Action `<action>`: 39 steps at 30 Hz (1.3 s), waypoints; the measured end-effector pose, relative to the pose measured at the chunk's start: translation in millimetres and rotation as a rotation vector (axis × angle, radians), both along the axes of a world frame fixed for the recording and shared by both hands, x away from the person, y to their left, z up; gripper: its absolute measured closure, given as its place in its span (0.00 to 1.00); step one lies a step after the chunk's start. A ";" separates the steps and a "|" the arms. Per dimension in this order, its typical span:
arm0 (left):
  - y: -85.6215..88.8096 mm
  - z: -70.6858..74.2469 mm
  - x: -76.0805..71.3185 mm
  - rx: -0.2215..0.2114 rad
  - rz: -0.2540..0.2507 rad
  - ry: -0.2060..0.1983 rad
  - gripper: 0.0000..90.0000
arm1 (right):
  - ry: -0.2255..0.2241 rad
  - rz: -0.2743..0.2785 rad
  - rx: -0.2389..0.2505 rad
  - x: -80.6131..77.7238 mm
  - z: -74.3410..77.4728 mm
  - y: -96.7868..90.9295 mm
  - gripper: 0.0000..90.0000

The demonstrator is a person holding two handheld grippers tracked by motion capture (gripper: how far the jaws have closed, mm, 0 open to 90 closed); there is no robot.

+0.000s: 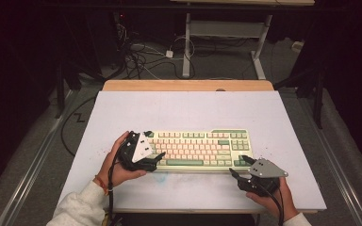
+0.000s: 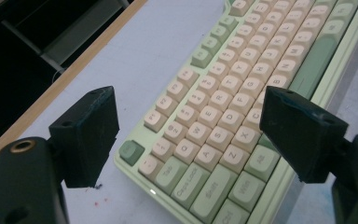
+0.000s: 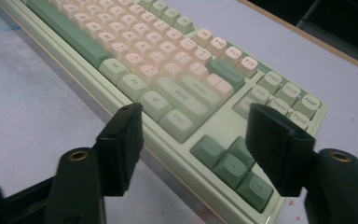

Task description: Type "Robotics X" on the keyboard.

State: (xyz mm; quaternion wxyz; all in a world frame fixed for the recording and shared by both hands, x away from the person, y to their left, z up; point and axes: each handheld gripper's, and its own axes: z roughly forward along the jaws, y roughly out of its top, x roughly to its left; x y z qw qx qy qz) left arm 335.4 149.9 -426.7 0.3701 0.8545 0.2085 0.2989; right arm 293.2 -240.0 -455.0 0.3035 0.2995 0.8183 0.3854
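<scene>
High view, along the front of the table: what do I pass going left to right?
Person's left hand → left gripper, at the keyboard's left end → keyboard → right gripper, at its near right corner → person's right hand.

We see a pale lavender-white table top (image 1: 188, 110) with a bare wooden strip (image 1: 188, 85) along its far edge. Beyond that edge, on the grey floor, lies a tangle of dark cables (image 1: 139, 59) beside the white legs of another table (image 1: 226, 33). Darkness surrounds both sides.
</scene>
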 end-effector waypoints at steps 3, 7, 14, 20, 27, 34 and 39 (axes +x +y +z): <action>7.0 -3.6 -3.6 0.004 0.008 0.006 0.20 | 0.004 0.010 0.002 -0.3 1.6 0.8 0.56; 15.9 -8.9 -8.2 0.013 0.025 0.011 0.20 | 0.013 0.019 0.022 0.6 5.2 1.1 0.69; 30.4 -18.4 -15.8 0.024 0.048 0.021 0.20 | 0.044 0.035 0.073 7.1 13.8 2.0 0.86; 42.1 -29.0 -22.0 0.018 0.082 0.069 0.20 | 0.064 0.066 0.077 13.7 19.6 12.7 0.97; 52.5 -35.7 -28.7 -0.004 0.106 0.110 0.20 | 0.084 0.103 0.037 23.7 19.2 34.3 0.99; 57.7 -41.1 -32.6 0.003 0.111 0.122 0.20 | 0.124 0.136 -0.006 43.8 18.4 62.4 1.00; 59.4 -46.0 -34.9 0.012 0.114 0.140 0.20 | 0.124 0.158 -0.034 58.3 19.8 81.7 1.00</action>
